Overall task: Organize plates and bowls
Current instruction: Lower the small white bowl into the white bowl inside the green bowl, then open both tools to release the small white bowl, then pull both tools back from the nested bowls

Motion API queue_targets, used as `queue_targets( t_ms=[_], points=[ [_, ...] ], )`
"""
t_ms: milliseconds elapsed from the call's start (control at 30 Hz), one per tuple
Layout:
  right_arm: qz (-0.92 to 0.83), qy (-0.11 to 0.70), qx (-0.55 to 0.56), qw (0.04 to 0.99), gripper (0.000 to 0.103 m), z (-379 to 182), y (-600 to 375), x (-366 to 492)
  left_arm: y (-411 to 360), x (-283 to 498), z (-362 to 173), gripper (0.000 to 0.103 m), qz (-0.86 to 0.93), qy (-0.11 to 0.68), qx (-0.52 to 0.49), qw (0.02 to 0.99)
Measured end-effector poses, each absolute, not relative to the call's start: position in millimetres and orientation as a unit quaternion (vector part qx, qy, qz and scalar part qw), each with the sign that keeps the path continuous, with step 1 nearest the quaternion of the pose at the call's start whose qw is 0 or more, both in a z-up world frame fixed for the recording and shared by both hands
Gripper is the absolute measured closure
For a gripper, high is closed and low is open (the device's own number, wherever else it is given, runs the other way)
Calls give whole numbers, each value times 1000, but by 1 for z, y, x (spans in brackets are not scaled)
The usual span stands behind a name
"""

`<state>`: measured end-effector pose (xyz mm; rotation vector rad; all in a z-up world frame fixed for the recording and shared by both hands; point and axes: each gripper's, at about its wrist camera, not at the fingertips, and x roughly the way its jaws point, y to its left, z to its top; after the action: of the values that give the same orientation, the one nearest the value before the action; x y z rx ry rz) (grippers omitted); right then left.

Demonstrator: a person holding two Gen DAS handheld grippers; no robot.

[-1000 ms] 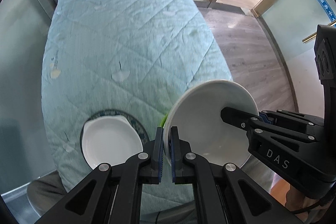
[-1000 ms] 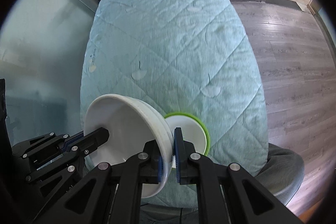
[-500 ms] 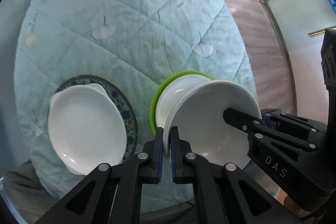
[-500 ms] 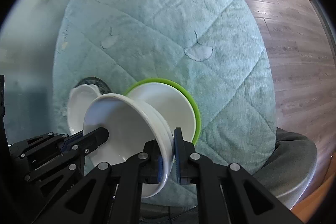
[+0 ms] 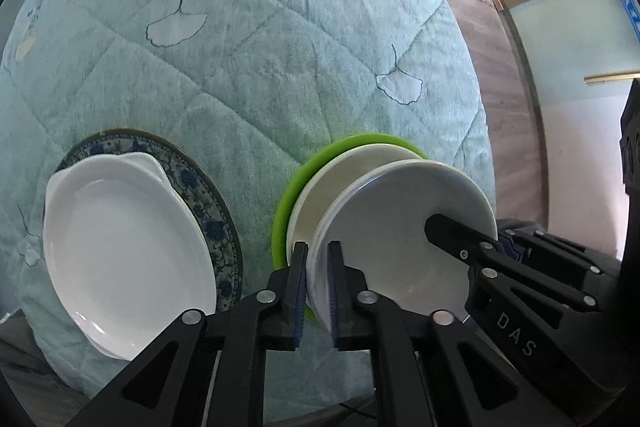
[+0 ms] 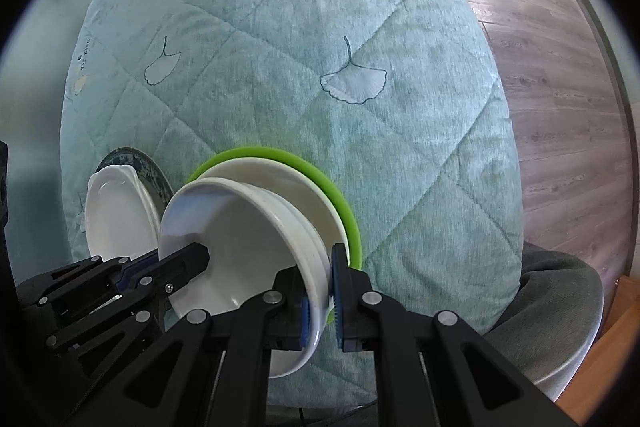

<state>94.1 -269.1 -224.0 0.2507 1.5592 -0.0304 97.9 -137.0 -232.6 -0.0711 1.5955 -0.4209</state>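
A large white bowl (image 5: pixel 400 239) is held by both grippers on opposite sides of its rim, low over a cream bowl (image 5: pixel 352 167) that sits in a green bowl (image 5: pixel 292 195). My left gripper (image 5: pixel 317 287) has its jaws around the bowl's left rim, slightly parted. My right gripper (image 6: pixel 322 291) clamps the right rim (image 6: pixel 316 283) and also shows in the left wrist view (image 5: pixel 460 231). To the left, a white handled dish (image 5: pixel 120 247) lies on a blue-patterned plate (image 5: pixel 200 187). The same stacks show in the right wrist view: white bowl (image 6: pixel 240 247), green bowl (image 6: pixel 344 203), dish (image 6: pixel 116 219).
The table (image 5: pixel 280 47) carries a teal quilted cloth with leaf prints. Its near edge drops away just below the bowls. Wooden floor (image 6: pixel 560 67) lies to the right, and a grey cushioned seat (image 6: pixel 560 307) sits at the table's near right corner.
Both grippers have lowered the white bowl toward the table, down onto the cream and green bowls. The left jaws look slightly wider than before.
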Motion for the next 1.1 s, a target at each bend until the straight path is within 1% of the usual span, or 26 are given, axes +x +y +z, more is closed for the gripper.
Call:
queue_targets(
  t_ms=[33, 67, 300, 333, 533, 600, 700, 733, 800, 833, 867, 900, 933, 967, 1000, 1067, 1100],
  points=[
    [-14, 701, 111, 704, 95, -225, -267, 95, -135, 98, -233, 87, -191, 711, -41, 676],
    [-13, 702, 109, 704, 95, -225, -265, 96, -135, 98, -233, 86, -192, 710, -42, 676],
    [-16, 706, 89, 703, 94, -233, -249, 94, -121, 92, -220, 84, -184, 697, -38, 691],
    [-22, 706, 82, 703, 94, -234, -248, 94, -119, 91, -216, 82, -188, 692, -40, 696],
    [-24, 705, 84, 704, 94, -241, -251, 96, -98, 83, -194, 81, -195, 669, -50, 716],
    [-22, 703, 89, 705, 91, -242, -252, 95, -94, 81, -190, 81, -193, 665, -48, 720],
    [-23, 699, 102, 707, 89, -241, -253, 94, -89, 76, -185, 81, -182, 654, -33, 734],
    [-20, 698, 106, 708, 85, -240, -254, 96, -85, 75, -182, 81, -177, 649, -27, 740],
    [-10, 695, 114, 710, 69, -235, -254, 93, -79, 70, -175, 81, -174, 638, -27, 750],
    [-5, 690, 114, 715, 67, -232, -253, 91, -76, 69, -172, 81, -173, 633, -26, 754],
    [-2, 685, 110, 721, 65, -228, -252, 89, -73, 67, -167, 79, -169, 627, -24, 760],
    [0, 678, 100, 728, 57, -222, -249, 86, -70, 65, -162, 76, -164, 622, -23, 766],
    [-2, 671, 85, 737, 49, -215, -246, 83, -68, 62, -157, 65, -157, 614, -20, 773],
    [-6, 656, 69, 752, 32, -205, -244, 78, -65, 59, -149, 53, -148, 602, -14, 785],
    [-5, 642, 67, 764, 23, -195, -244, 73, -62, 55, -141, 48, -140, 586, -9, 798],
    [8, 619, 72, 782, 22, -180, -247, 64, -57, 44, -122, 33, -126, 549, 4, 826],
    [13, 612, 73, 787, 20, -176, -248, 59, -54, 40, -115, 28, -121, 538, 10, 834]
  ],
)
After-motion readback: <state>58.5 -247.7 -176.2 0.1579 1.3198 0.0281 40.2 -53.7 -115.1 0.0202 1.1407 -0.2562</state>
